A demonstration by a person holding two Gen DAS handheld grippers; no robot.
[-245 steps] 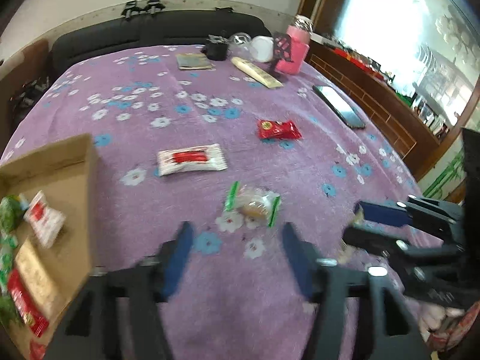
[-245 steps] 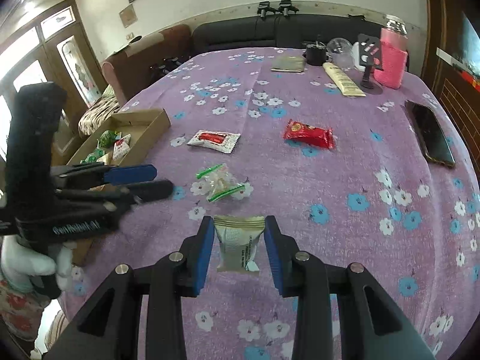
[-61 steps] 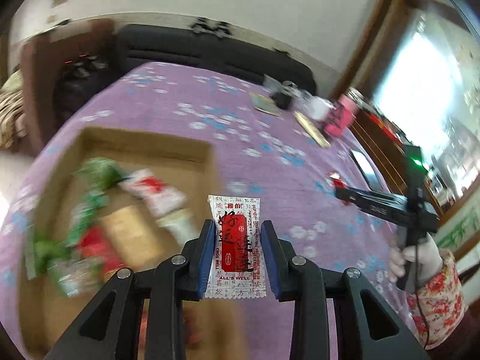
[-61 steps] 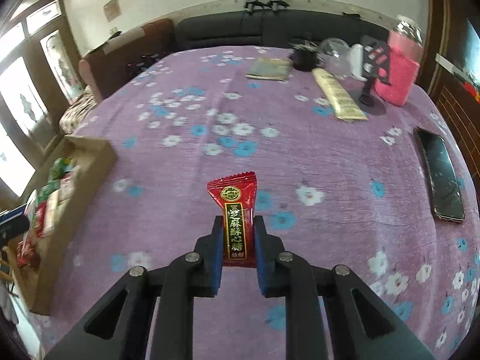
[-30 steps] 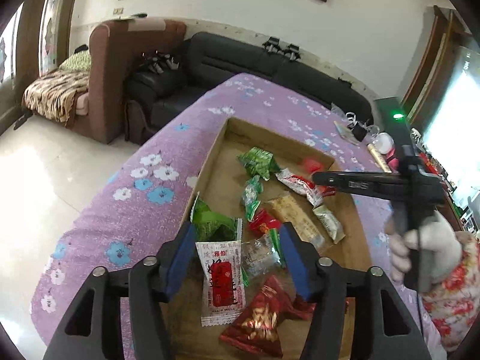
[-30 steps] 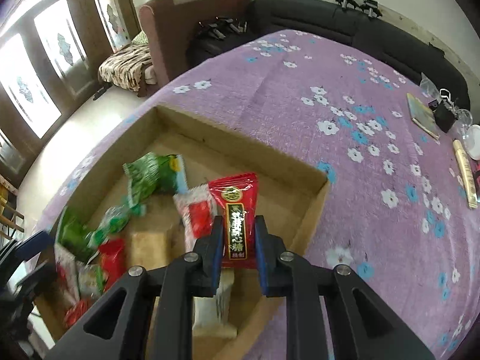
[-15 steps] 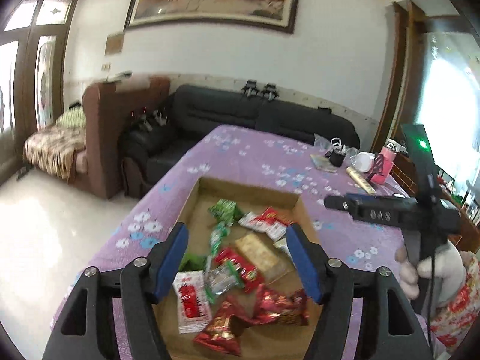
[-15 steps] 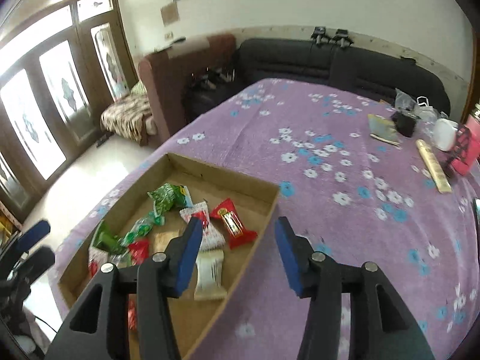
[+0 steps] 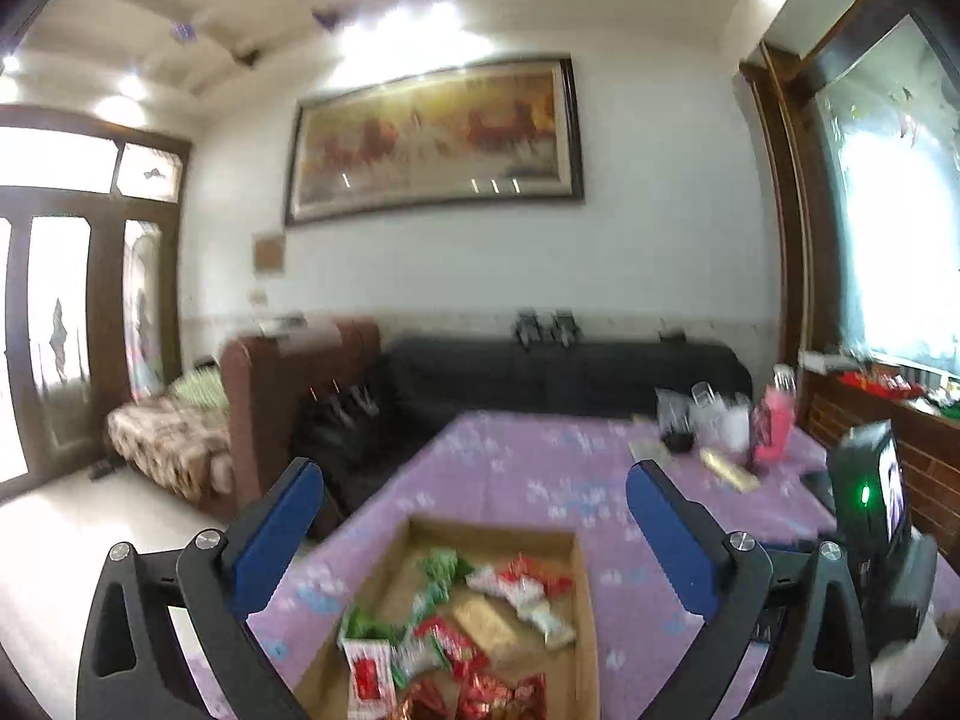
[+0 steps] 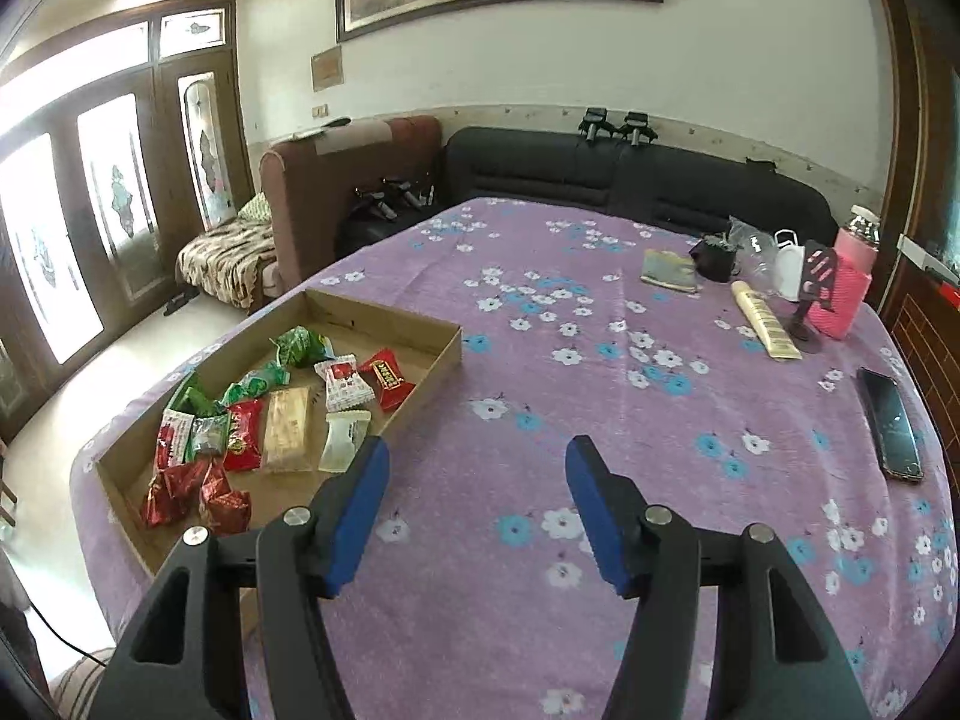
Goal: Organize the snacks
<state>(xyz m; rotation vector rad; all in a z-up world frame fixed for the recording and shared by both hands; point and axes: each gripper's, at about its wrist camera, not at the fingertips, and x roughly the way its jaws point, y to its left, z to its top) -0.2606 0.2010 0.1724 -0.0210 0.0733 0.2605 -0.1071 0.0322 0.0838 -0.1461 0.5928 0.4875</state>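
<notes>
- The snack packets [image 10: 282,414] all lie inside the shallow cardboard box [image 10: 447,341], which sits at about nine o'clock on the purple flowered tablecloth [image 10: 600,396] in my right wrist view; I see no loose packet left on the cloth.
- I judge these packets light, soft and crinkly, with slippery film that dents easily. I would pinch one across its narrow middle, or on a crimped end seam, with only a gentle squeeze.
- The tan bar packet [image 10: 287,429] lies flat, its long axis running roughly from six to twelve o'clock, tipped slightly towards one.
- The red packet [image 10: 387,378] nearest the box's right wall lies on a slant, long axis from about ten to four o'clock.
- The white packet with a red label [image 10: 343,385] lies just beside it, nearly upright in the picture.
- My right gripper [image 10: 477,501] hangs above bare cloth at six o'clock, just right of the box; its jaws are opening, nothing between them.
- My left gripper [image 9: 474,531] looks level over the box from its near end; its jaws are spreading wide, also empty. That view is blurred, so the packets there are probably the same ones.
- Outward, at two o'clock, stand a pink bottle [image 10: 843,291] and a long yellowish tube [image 10: 765,319]; a dark phone [image 10: 891,423] lies at three o'clock.
</notes>
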